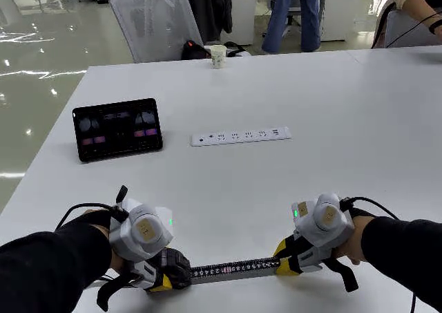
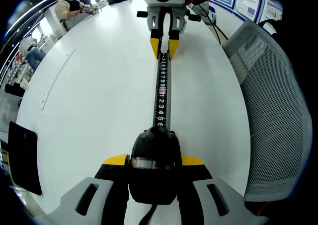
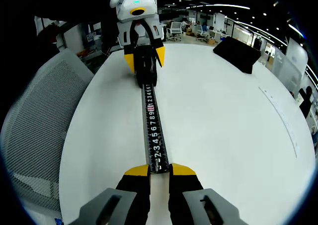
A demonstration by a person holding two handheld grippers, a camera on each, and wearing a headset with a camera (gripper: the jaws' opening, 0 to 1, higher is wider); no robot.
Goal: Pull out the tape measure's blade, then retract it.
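The black tape measure case (image 1: 174, 268) lies near the table's front edge, and my left gripper (image 1: 160, 277) is shut on it; the case (image 2: 155, 158) sits between the yellow-tipped jaws in the left gripper view. Its blade (image 1: 233, 267) runs rightward along the white table, numbers up. My right gripper (image 1: 282, 263) is shut on the blade's end. In the right gripper view the blade (image 3: 153, 135) stretches from my right gripper (image 3: 159, 170) away to the case (image 3: 145, 66). In the left gripper view the blade (image 2: 162, 91) leads to the right gripper (image 2: 165, 47).
A dark tablet (image 1: 117, 128) stands at the left of the table (image 1: 331, 119), a white power strip (image 1: 240, 136) lies in the middle, and a paper cup (image 1: 218, 56) sits at the far edge. Mesh chairs (image 1: 157, 19) and people stand beyond. A mesh chair (image 2: 278, 115) is close behind me.
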